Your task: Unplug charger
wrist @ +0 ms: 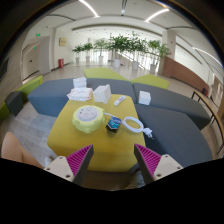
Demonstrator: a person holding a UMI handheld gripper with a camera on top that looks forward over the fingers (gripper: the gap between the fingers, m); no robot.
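Nearest, gripper [113, 160] with pink pads [78, 158] spread well apart, nothing between the fingers. Just ahead, yellow table [100, 140], its near edge between the fingertips. On top: round white-and-yellow reel [88, 118] toward the left finger's side; beside it a small dark device [113, 124]; then white charger [134, 124] with its cable [146, 131] curling toward the right finger's side. Whether plugged in, cannot tell. Beyond the table, grey sofa [110, 97] carrying white boxes [102, 93] and papers [79, 94]. Farther back, row of green plants [118, 45] in a bright hall, strip lights [156, 15] overhead.
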